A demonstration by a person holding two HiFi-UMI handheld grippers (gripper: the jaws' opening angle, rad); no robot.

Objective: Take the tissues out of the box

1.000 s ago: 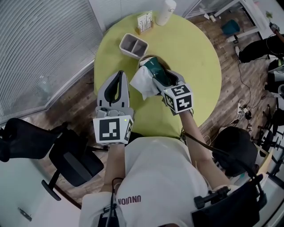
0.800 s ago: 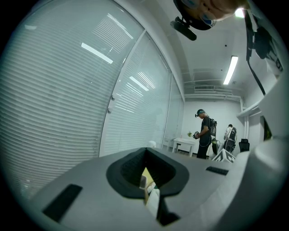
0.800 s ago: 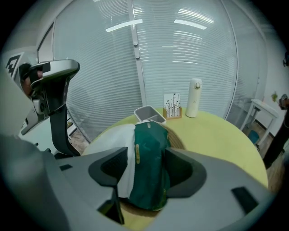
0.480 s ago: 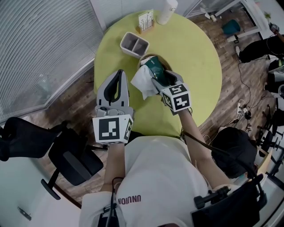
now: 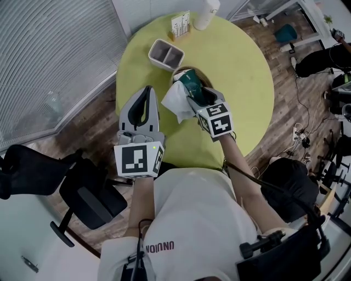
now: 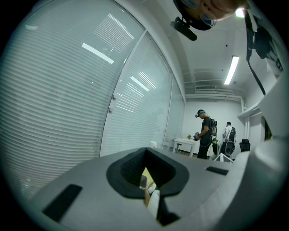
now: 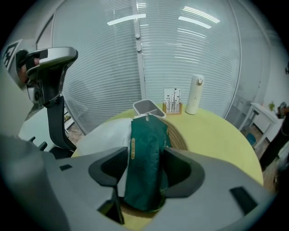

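Yellow-green round tabletop (image 5: 236, 71) lies broad and bare on its right half. Its far rim carries a white cylindrical bottle (image 5: 205, 13), a small printed card stand (image 5: 179, 26) and a grey two-compartment plastic bin (image 5: 165, 55). Just beside the bin on its near side, the right gripper (image 7: 145, 169) is clamped on a dark green soft tissue pack (image 7: 146, 158), one jaw against each long side. A brown woven round mat (image 7: 178, 135) shows beneath the pack. A white crumpled tissue (image 5: 176, 101) spreads from the pack's left side toward the table's left edge. The left gripper (image 5: 147, 90) hangs over that left edge, near the tissue but apart from it, jaw tips together with nothing between them. Slatted window blinds (image 5: 49, 55) stand past the edge.
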